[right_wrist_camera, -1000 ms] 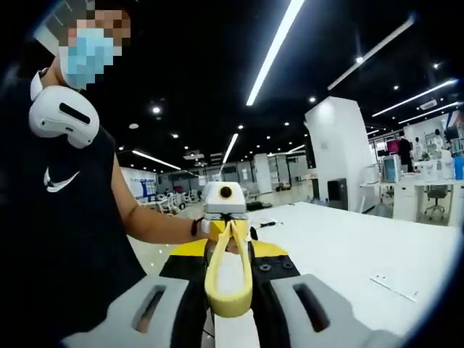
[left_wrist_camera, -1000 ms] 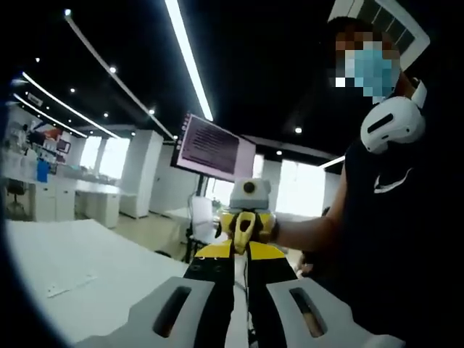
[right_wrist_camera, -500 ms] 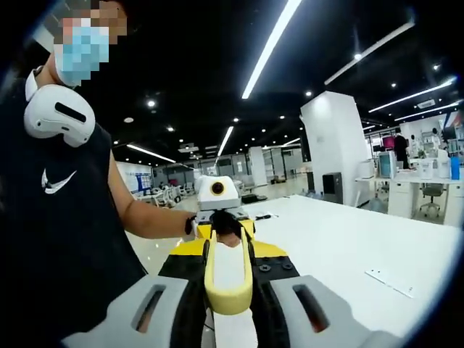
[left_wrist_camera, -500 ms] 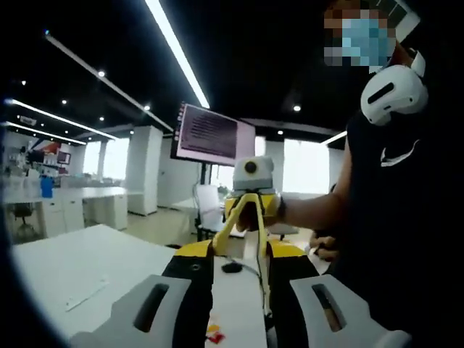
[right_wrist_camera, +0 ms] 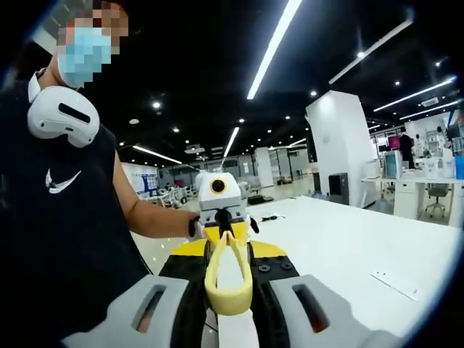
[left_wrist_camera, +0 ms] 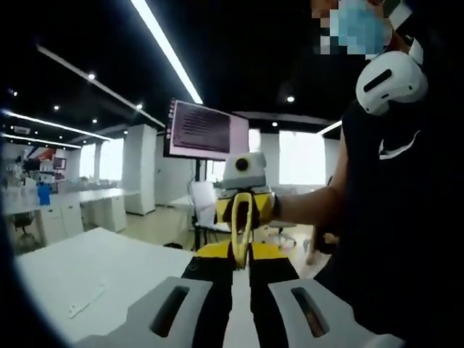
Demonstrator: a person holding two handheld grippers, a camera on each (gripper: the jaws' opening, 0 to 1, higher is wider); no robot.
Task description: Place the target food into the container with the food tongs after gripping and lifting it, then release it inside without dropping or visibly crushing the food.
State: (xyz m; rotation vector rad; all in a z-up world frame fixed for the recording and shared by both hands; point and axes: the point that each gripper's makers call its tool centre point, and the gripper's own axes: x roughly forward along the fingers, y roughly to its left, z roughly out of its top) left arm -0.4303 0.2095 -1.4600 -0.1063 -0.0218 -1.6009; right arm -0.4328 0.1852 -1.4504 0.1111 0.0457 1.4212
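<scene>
Yellow food tongs (right_wrist_camera: 229, 293) span the gap between my two grippers, which face each other above a white table. Their looped hinge end sits between the jaws of my right gripper (right_wrist_camera: 229, 288), which is shut on it. From there the two arms run away and meet at my left gripper (right_wrist_camera: 221, 220). In the left gripper view the tongs (left_wrist_camera: 241, 232) show edge-on as one thin yellow strip, and my left gripper (left_wrist_camera: 241, 264) is shut on them with its jaws close together. Opposite it, my right gripper (left_wrist_camera: 244, 212) is held in a hand.
A person (left_wrist_camera: 391, 181) stands close behind the grippers, an arm reaching to each. The white table (right_wrist_camera: 348, 246) stretches away on one side, with a small flat strip (right_wrist_camera: 395, 284) lying on it. A monitor (left_wrist_camera: 206, 130) hangs beyond the table (left_wrist_camera: 87, 268).
Half a second ago the tongs' arms were spread and my left jaws stood wider. Now the left jaws have closed and pressed the arms together. Both views have shifted slightly.
</scene>
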